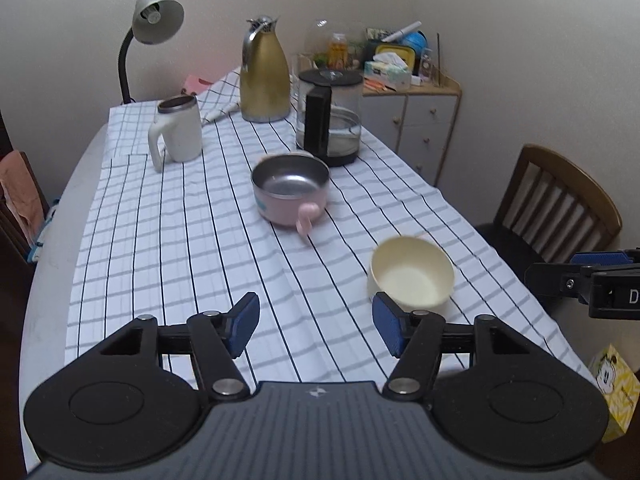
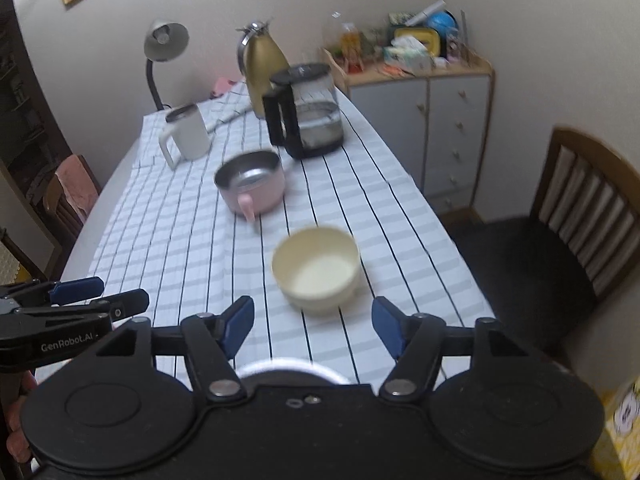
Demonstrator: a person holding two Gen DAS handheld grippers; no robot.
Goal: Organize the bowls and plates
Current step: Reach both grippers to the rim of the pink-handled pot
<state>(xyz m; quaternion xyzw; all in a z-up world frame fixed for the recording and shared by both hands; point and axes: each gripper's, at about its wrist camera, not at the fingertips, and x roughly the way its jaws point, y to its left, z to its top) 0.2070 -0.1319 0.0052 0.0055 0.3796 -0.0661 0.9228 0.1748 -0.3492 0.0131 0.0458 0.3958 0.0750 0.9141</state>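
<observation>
A cream bowl (image 1: 412,276) (image 2: 316,270) stands upright and empty on the checked tablecloth (image 1: 180,248), just beyond my fingertips. Farther back sits a pink bowl with a steel inside and a side handle (image 1: 290,192) (image 2: 252,186). My left gripper (image 1: 315,312) hangs open above the cloth with nothing between its blue pads; it also shows at the left edge of the right wrist view (image 2: 96,294). My right gripper (image 2: 312,316) is open and empty too, and is seen at the right edge (image 1: 588,272). A pale round rim (image 2: 288,366) peeks out beneath the right gripper, mostly hidden.
At the far end of the table stand a white mug (image 1: 180,132), a gold jug (image 1: 266,76), a glass kettle (image 1: 330,120) and a desk lamp (image 1: 152,24). A wooden chair (image 1: 556,208) and a cluttered cabinet (image 1: 420,120) lie to the right, with a yellow box (image 1: 616,392) below.
</observation>
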